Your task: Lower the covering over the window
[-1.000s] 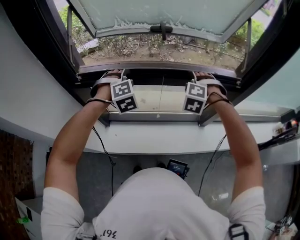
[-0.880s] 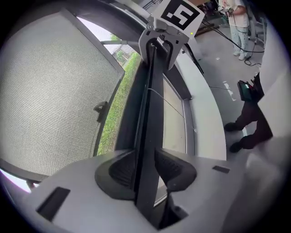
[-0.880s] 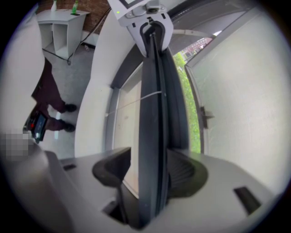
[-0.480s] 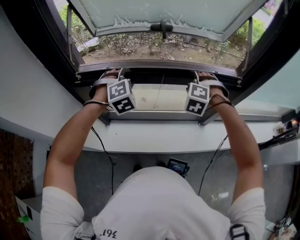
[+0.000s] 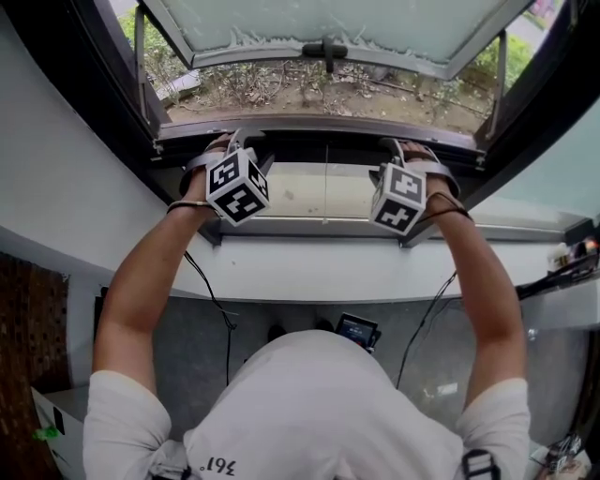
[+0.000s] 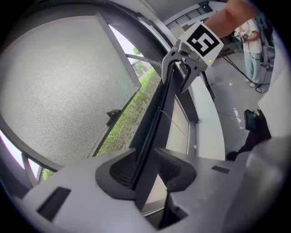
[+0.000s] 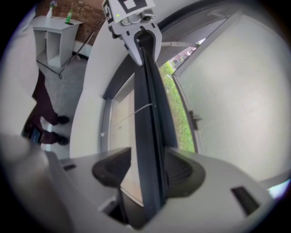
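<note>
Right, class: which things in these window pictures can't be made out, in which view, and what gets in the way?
Head view: the marker cubes hide the jaws of the left hand-held gripper and the right hand-held gripper.
Both gripper views: the dark bar's far end lies behind the other hand-held gripper.
Head view: the small screen on the floor is too small to read.
Left gripper view: the bystander is mostly cut off by the picture's rim.

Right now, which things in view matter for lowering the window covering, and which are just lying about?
Job:
long dark rail across the window opening
thin pale cord crossing the beige panel, probably
open frosted-glass window sash

Lying about:
small black device with lit screen
white shelf unit
green bottle on it
</note>
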{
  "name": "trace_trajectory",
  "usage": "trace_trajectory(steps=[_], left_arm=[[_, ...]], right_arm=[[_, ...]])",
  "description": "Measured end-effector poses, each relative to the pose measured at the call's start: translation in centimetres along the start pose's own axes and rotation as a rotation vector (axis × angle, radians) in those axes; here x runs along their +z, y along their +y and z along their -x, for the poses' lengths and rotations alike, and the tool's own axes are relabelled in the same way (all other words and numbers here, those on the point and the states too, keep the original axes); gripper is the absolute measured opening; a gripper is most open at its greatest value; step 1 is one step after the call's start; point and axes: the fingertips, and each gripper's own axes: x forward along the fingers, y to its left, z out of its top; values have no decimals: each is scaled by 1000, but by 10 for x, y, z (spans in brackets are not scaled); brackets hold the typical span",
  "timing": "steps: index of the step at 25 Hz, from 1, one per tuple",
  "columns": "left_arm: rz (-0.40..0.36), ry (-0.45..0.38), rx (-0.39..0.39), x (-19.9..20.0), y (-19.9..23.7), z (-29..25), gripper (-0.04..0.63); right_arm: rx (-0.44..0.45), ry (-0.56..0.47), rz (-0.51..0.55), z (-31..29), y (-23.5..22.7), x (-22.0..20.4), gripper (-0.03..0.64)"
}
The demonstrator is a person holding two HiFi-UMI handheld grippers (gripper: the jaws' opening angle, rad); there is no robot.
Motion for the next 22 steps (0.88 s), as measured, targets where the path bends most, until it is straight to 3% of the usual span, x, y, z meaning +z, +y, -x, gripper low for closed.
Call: trace_trajectory(steps=[6, 15, 22], left_arm=[[111, -62, -1, 8, -1, 10, 82], [344, -213, 51, 24, 15, 37, 37], [378, -279, 80, 38, 31, 61, 37]], right_arm=[[-31, -42, -53, 8, -3, 10, 222], [-170, -144, -188, 32, -30, 27, 67], [-223, -168, -259, 49, -45, 29, 52]])
